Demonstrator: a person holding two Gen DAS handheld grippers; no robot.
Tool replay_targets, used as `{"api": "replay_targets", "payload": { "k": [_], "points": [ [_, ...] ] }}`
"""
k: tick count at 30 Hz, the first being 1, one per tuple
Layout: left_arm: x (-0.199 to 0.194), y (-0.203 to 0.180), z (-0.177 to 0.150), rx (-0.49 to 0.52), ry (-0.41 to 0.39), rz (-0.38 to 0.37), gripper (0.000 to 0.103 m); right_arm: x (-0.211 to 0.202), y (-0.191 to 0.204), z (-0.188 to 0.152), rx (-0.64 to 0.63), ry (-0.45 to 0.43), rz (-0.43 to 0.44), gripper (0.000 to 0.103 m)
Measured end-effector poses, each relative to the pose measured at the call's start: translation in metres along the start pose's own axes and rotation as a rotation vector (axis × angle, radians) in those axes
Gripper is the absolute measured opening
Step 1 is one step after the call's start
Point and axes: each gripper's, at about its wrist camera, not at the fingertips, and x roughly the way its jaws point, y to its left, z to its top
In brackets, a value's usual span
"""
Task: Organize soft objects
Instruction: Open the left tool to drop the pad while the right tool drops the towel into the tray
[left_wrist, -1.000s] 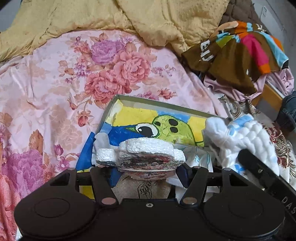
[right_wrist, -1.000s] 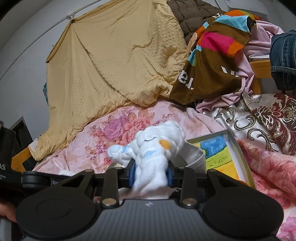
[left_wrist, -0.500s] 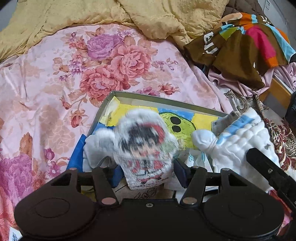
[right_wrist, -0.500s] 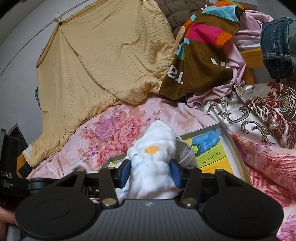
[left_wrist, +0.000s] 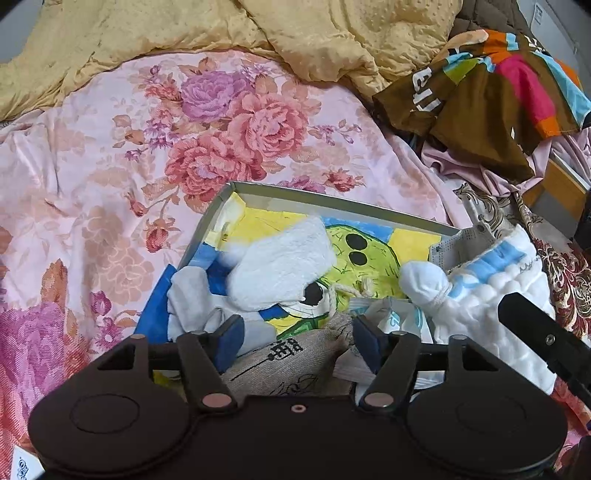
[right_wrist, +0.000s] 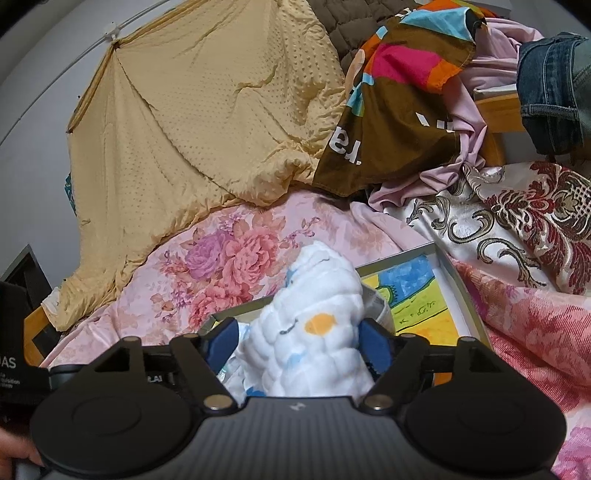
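The left gripper (left_wrist: 295, 341) gapes, holding nothing, above a burlap pouch (left_wrist: 291, 363); the white plush (left_wrist: 282, 267) lies in the box (left_wrist: 332, 201) at twelve o'clock. The right gripper (right_wrist: 301, 341) clamps the quilted white toy (right_wrist: 314, 332) (yellow blanket (right_wrist: 207, 122) beyond).

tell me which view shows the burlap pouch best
The left wrist view: the burlap pouch lies in the box between the open left tongs, printed side up. The right wrist view does not show it.
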Motion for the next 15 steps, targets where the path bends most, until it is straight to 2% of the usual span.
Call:
{"api": "replay_targets", "payload": {
  "k": [7, 13, 15],
  "points": [
    [-0.018, 0.007, -0.006, -0.032, -0.041, -0.001, 0.083, -0.011, 0.007, 0.007, -0.023, -0.011, 0.007, 0.089],
    [-0.041, 0.007, -0.008, -0.009, -0.087, 0.005, 0.094, -0.028, 0.015, 0.015, -0.044, -0.034, -0.003, 0.096],
    [-0.051, 0.007, -0.008, -0.001, -0.101, 0.002, 0.095, -0.035, 0.018, 0.018, -0.048, -0.04, -0.005, 0.097]
  ]
}}
